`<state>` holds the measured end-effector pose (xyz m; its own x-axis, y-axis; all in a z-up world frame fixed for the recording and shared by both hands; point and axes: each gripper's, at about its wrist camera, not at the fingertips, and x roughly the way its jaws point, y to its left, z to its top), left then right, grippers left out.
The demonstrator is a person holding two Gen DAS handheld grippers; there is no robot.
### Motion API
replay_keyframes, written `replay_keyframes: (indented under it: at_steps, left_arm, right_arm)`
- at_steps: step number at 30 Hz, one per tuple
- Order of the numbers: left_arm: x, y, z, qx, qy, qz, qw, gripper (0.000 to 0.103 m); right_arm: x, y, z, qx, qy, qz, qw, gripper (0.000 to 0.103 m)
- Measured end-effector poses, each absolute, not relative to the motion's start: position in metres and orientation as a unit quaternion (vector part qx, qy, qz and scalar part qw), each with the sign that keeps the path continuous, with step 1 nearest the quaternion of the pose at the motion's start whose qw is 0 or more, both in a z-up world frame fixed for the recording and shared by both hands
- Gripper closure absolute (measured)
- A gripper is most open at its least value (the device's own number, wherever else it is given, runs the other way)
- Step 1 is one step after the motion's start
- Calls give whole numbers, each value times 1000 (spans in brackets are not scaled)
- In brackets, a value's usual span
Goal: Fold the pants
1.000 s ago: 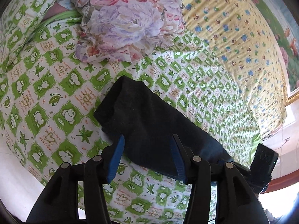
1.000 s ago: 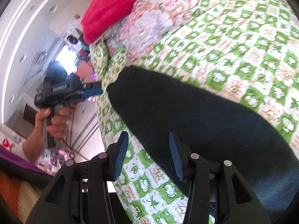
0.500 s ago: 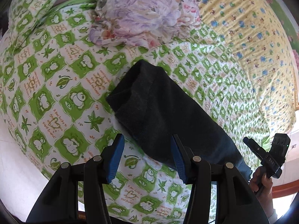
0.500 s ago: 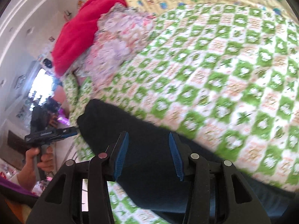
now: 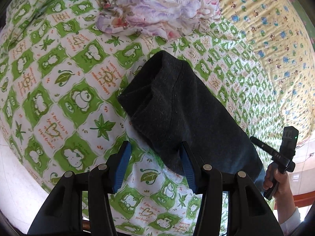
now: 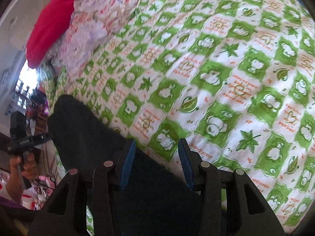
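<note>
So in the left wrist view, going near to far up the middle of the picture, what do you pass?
Left gripper, jaws apart with nothing between them → dark pants lying on the green checked bedcover → crumpled floral cloth at the far side.

Each black plastic left claw (image 5: 155,163) and black plastic right claw (image 6: 156,162) has two angular, hollowed arms, with round silver screws on the arm joints behind the tips. Ribbed blue pads (image 5: 123,165) line the inner faces of the fingers. Seen from the left claw, the right one carries a small green light and white lettering; the hand (image 5: 279,179) beneath it wears a white cuff.
</note>
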<state>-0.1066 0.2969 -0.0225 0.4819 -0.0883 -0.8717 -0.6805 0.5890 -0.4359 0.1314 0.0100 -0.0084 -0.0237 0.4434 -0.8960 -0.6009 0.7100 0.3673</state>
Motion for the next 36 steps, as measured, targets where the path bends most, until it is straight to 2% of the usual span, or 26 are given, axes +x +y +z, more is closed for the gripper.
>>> replay_keyframes:
  at_steps: [10, 16, 24, 27, 28, 31, 32, 33, 34, 36]
  left_arm:
    - [-84, 304, -39, -407, 477, 193, 755, 53]
    - [-71, 306, -43, -398, 478, 189, 760, 53]
    - [-71, 305, -46, -396, 474, 187, 764, 53]
    - [-74, 307, -46, -402, 469, 185, 765, 54]
    - [-75, 307, -47, -404, 466, 185, 765, 54]
    - [-75, 309, -49, -417, 455, 185, 765, 54]
    - [-75, 310, -49, -419, 451, 186, 766, 59]
    - [-75, 311, -48, -420, 448, 185, 767, 71]
    - [-75, 311, -47, -420, 446, 183, 769, 75]
    - [-72, 308, -36, -407, 438, 177, 782, 83]
  right_arm:
    - [87, 38, -8, -195, 594, 428, 653, 57]
    - [95, 46, -16, -210, 613, 439, 623, 57]
    - [104, 93, -26, -256, 591, 484, 592, 57]
    - [103, 101, -31, -241, 600, 506, 571, 71]
    - [101, 102, -31, -230, 605, 518, 559, 85]
    - [96, 100, -31, -226, 607, 510, 565, 87]
    - [97, 98, -30, -218, 609, 505, 571, 90]
    - [97, 97, -27, -214, 605, 500, 581, 91]
    - [96, 94, -23, -212, 600, 494, 592, 96]
    - [96, 88, -8, -207, 584, 478, 623, 98]
